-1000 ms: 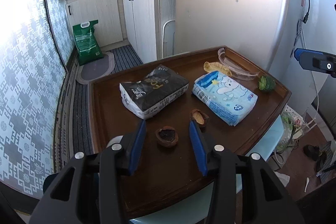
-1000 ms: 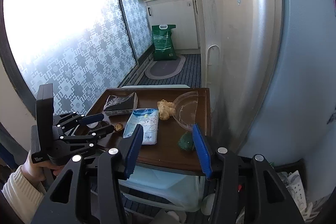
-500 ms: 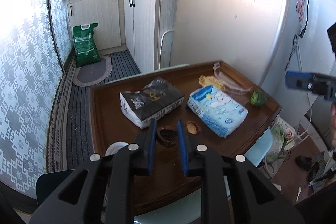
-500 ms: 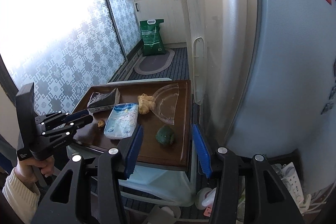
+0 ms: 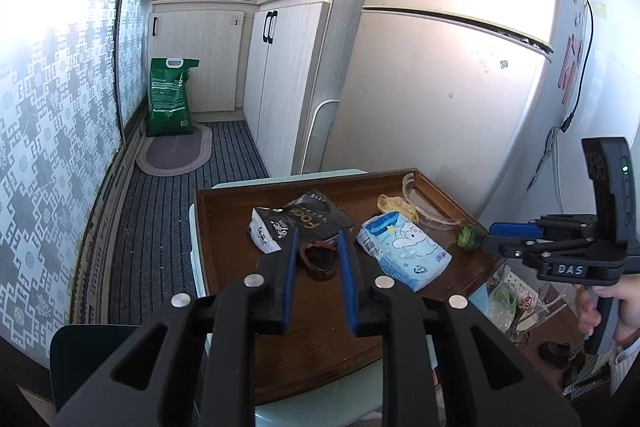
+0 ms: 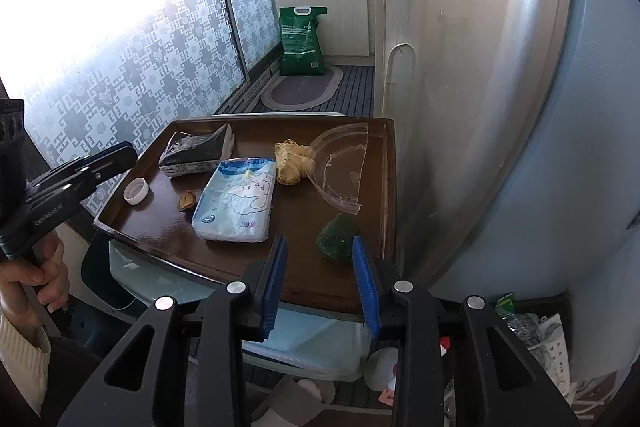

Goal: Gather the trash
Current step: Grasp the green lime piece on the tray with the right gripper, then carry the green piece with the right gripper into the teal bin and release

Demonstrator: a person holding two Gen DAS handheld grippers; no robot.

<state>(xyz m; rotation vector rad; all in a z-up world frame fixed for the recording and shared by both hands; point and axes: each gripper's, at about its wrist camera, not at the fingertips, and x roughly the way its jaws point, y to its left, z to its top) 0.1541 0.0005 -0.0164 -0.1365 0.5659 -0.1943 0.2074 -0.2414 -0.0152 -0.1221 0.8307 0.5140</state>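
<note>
Your left gripper [image 5: 318, 241] is clamped on a dark brown shell [image 5: 318, 259] and holds it just above the brown table [image 5: 224, 227]. Your right gripper [image 6: 320, 249] has just been closing. A green lump [image 6: 337, 237] sits between its blue pads, but they do not press it yet. It rests near the table's front right corner. Farther back lie a blue tissue pack [image 6: 238, 199], a black bag [image 6: 198, 151] and a clear plastic lid [image 6: 344, 167].
</note>
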